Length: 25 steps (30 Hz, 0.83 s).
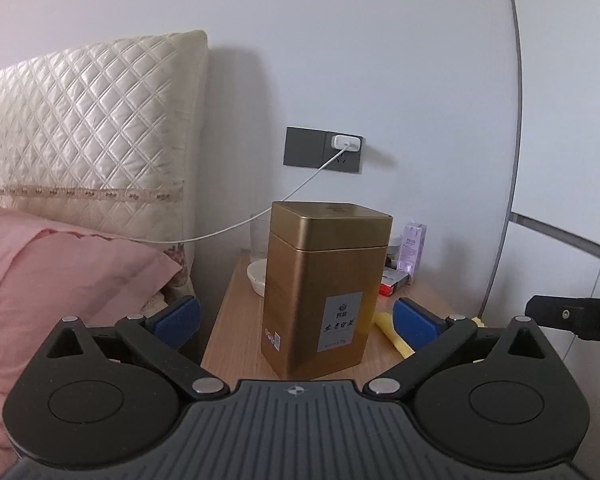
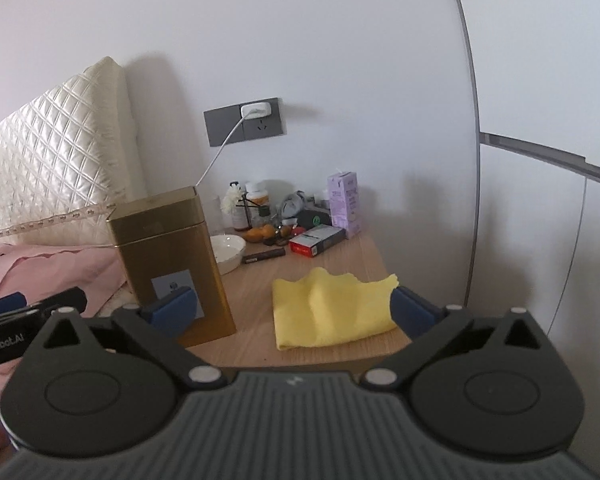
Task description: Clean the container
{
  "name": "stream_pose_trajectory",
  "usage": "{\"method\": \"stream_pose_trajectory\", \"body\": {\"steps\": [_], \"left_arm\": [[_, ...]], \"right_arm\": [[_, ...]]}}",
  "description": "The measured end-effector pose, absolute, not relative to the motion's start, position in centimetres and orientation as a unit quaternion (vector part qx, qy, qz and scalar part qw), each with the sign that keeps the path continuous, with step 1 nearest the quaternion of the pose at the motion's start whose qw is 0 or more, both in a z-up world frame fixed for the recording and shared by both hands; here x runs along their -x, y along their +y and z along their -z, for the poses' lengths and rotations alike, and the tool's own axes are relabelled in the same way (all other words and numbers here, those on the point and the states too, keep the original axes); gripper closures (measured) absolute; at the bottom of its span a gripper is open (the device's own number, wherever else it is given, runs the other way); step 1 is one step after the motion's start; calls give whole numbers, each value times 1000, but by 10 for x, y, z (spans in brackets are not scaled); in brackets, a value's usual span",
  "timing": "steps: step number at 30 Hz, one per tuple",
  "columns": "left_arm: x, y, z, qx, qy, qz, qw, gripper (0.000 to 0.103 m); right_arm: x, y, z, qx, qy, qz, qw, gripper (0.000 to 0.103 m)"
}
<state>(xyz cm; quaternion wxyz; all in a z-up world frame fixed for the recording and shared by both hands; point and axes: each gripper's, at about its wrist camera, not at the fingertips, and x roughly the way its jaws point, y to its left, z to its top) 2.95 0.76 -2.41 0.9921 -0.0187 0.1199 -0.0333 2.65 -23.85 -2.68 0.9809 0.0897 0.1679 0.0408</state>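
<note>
A tall gold tin container (image 1: 324, 288) with its lid on stands upright on the wooden bedside table (image 1: 228, 320). It also shows in the right wrist view (image 2: 172, 256). A folded yellow cloth (image 2: 332, 308) lies flat on the table to its right; only its edge (image 1: 392, 334) shows in the left wrist view. My left gripper (image 1: 296, 326) is open, its blue pads on either side of the container's lower part without touching. My right gripper (image 2: 292, 312) is open and empty, just short of the cloth's near edge.
A white dish (image 2: 228, 250), a glass (image 1: 258, 240), a purple carton (image 2: 344, 204), a red and white box (image 2: 316, 240), bottles and small items crowd the table's back. A charger cable (image 1: 284, 200) runs from the wall socket (image 1: 324, 156). A bed with a pink pillow (image 1: 60, 280) lies left.
</note>
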Motion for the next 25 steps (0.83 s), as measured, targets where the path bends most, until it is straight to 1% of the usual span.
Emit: {"method": "stream_pose_trajectory", "body": {"steps": [7, 25], "left_arm": [[-24, -4, 27, -20, 133, 38, 990, 0], [-15, -7, 21, -20, 132, 52, 990, 0]], "right_arm": [[-27, -241, 25, -84, 178, -31, 980, 0], [-32, -234, 29, -60, 192, -22, 979, 0]]}}
